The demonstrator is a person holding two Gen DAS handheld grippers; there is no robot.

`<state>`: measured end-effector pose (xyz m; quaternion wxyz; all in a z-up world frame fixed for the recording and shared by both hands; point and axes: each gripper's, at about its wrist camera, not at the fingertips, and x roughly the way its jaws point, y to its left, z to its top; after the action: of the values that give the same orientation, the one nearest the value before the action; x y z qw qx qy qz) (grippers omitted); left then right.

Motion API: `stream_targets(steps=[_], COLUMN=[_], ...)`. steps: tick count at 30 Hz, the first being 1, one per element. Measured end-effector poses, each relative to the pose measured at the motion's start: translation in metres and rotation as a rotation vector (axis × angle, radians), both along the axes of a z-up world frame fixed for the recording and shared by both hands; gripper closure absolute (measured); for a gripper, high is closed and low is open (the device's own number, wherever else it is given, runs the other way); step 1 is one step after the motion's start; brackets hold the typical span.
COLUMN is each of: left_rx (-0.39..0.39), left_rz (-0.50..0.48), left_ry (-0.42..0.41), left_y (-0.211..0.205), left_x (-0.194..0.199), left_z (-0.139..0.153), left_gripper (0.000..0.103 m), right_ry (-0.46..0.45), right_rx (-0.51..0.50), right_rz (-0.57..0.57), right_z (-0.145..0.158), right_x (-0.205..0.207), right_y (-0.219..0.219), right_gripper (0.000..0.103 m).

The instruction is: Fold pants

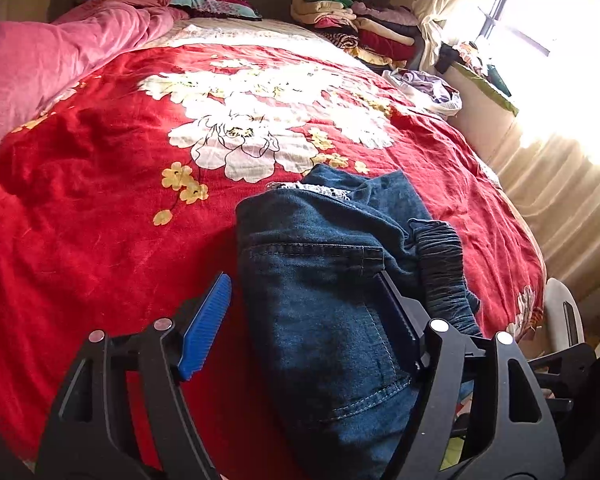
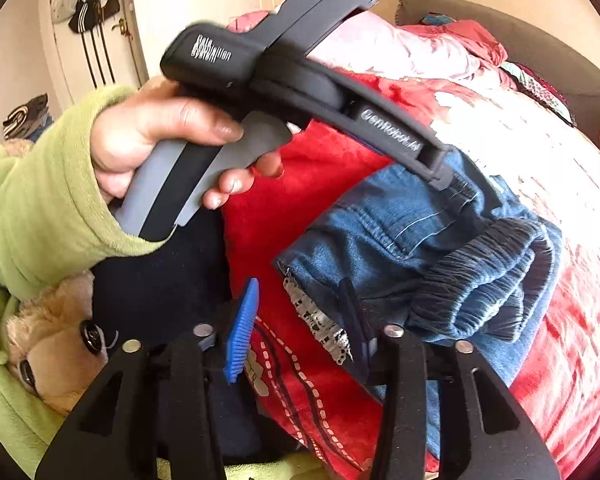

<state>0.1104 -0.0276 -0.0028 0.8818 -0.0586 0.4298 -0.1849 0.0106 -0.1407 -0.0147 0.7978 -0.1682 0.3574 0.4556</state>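
The left gripper (image 1: 304, 316) stands with its jaws well apart above the near end of the folded jeans (image 1: 332, 280); its blue pad (image 1: 206, 324) hangs clear over the red floral blanket (image 1: 100, 200) to the left of the jeans, while the other finger lies against or just over the denim near the back pocket, and nothing is pinched. The right gripper (image 2: 300, 328) is likewise parted, less widely, at the jeans' near corner, where a strip of white patterned lining shows; its blue pad (image 2: 242, 332) is off the cloth, and the dark finger seems to overlap the denim edge, though the blur there makes contact hard to judge. The jeans lie folded in a compact bundle on the blanket, with a gathered dark elastic waistband (image 2: 480, 280) on their right side. In the right wrist view a hand (image 2: 160, 136) in a green sleeve (image 2: 40, 200) holds the left gripper's handle above the jeans. Far beyond the jeans, at the head of the bed, lie a pink quilt (image 1: 60, 48) and a stack of folded clothes (image 1: 356, 20).
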Motion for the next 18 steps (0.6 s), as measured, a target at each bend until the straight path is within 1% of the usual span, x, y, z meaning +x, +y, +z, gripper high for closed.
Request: stream_targets(steps=[4,5,6,7,10,11,12,14,18], left_rx=[0.004,0.004,0.005,0.004,0.010,0.011,0.010,0.010,0.013], left_rz=[0.004,0.005,0.006,0.008,0.014,0.017,0.021,0.032,0.064], left_ry=[-0.020,-0.024,-0.029,-0.034,-0.048,-0.053,-0.061,-0.073,-0.098], left_y=[0.001,0.002,0.002,0.002,0.003,0.004,0.005,0.006,0.014], left_x=[-0.006,-0.008,-0.010,-0.011,-0.016,-0.018,-0.020,-0.024,-0.032], left_z=[0.007,0.009,0.010,0.012,0.018,0.020,0.023,0.029,0.040], left_gripper=[0.034,0.034,0.033,0.031,0.028,0.027,0.025,0.023,0.018], right_ry=[-0.026,-0.033,-0.040,-0.046,-0.068,-0.077,-0.082,-0.105,-0.143], right_rx=[0.028,0.035,0.043,0.050,0.081,0.089,0.101,0.120,0.148], right_rz=[-0.033,-0.045,-0.063,-0.079,-0.124,-0.141,-0.159,-0.202,-0.277], right_z=[0.012,0.015,0.019,0.022,0.033,0.037,0.040,0.047,0.059], right_x=[0.001,0.001,0.001,0.001,0.002,0.004,0.005,0.006,0.010], right_y=[-0.012,-0.015,-0.019,-0.023,-0.035,-0.038,-0.043,-0.053,-0.071], right_gripper=[0.059,0.057,0.052,0.050,0.048,0.046,0.040,0.033,0.032])
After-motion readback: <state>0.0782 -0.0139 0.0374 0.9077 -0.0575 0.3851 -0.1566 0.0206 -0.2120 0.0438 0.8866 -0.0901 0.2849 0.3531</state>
